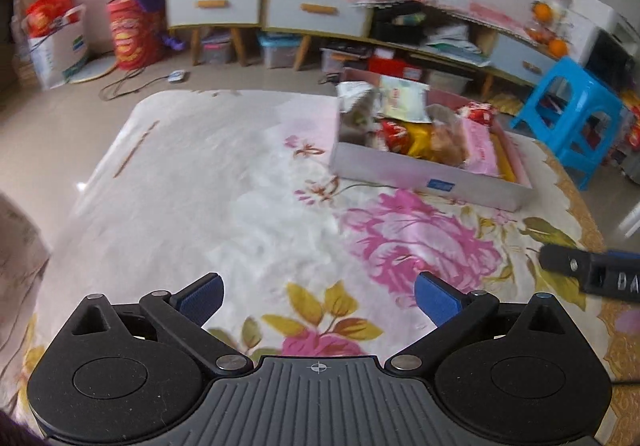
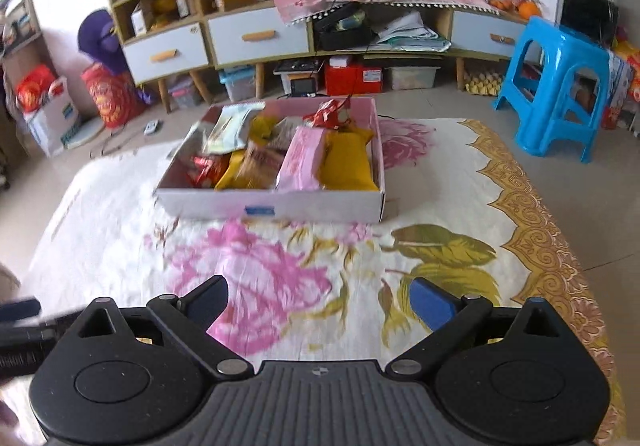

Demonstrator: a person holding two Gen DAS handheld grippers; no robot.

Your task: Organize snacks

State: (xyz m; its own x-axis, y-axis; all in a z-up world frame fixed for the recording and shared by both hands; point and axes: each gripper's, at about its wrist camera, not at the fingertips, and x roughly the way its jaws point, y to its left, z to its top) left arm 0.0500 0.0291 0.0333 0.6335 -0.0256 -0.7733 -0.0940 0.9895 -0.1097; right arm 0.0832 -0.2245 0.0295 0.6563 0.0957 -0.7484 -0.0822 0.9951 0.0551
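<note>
Left wrist view: your left gripper (image 1: 319, 300) hangs over the flowered cloth (image 1: 192, 206), fingers (image 1: 202, 296) spread wide, nothing between them. The snack box (image 1: 420, 172) sits ahead to the right on the cloth, well apart from the fingers. It looks like light cardboard, shallow walls; judge it stiff enough to push but easy to crush, so take it by a wall rim rather than the middle. The tip of your right gripper (image 1: 588, 270) shows at the right edge.

Right wrist view: right gripper (image 2: 320, 302) also spread, empty, box (image 2: 280, 206) straight ahead, apart. Inside, soft crinkly packets: one pink pack (image 2: 302, 160), one big yellow bag (image 2: 348, 164), one pale flat pouch (image 2: 232, 128), a red wrapper (image 2: 334, 112) at the back, a red packet (image 2: 206, 172) front left, a brown bag (image 2: 256, 164). Roughly six or seven; the overlap and blur block an exact count. They're likely light, slippery film; pinch a sealed edge, not the puffed belly. One box, one blue stool (image 2: 556, 86) on the floor.
</note>
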